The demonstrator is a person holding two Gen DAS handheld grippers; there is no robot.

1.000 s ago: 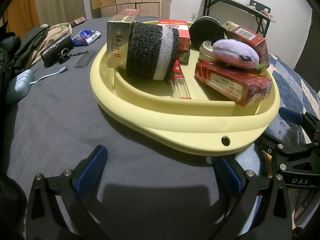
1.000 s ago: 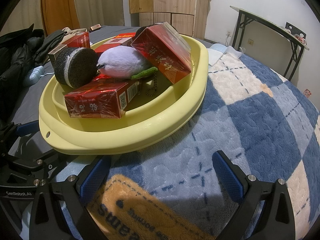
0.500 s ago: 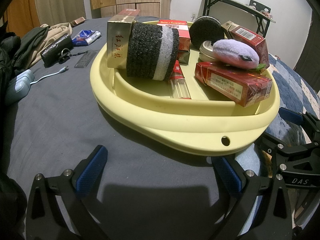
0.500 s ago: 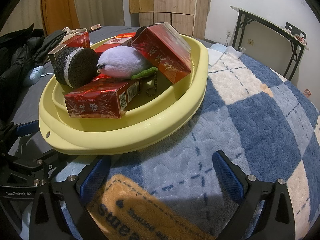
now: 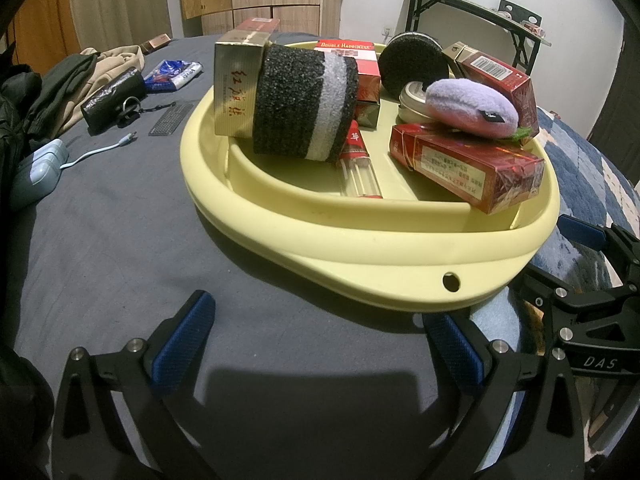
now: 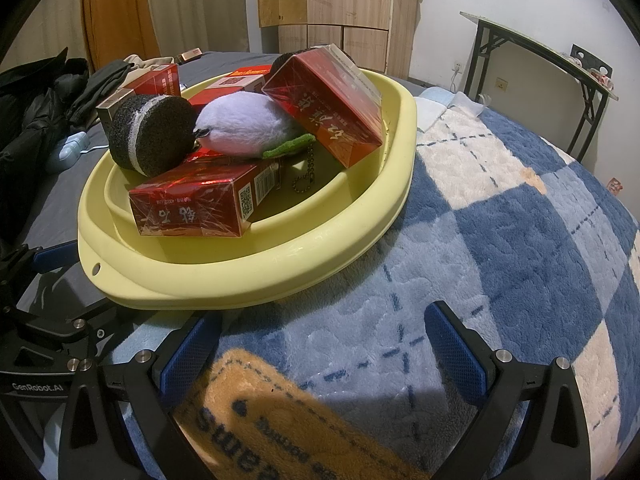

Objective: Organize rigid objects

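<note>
We note the yellow basin [image 5: 360,248] on the bed, holding red cartons [image 5: 464,168], a black-and-grey sponge [image 5: 304,108] and a purple plush [image 5: 472,108] resting on the near carton. The left gripper [image 5: 316,344] hovers near its rim, jaws wide and empty. The right gripper [image 6: 320,344] hovers likewise over the blue checked blanket [image 6: 520,240].

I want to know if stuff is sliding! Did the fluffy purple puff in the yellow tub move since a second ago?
No. The purple puff still lies on the red box, same spot against the yellow tub rim.
</note>
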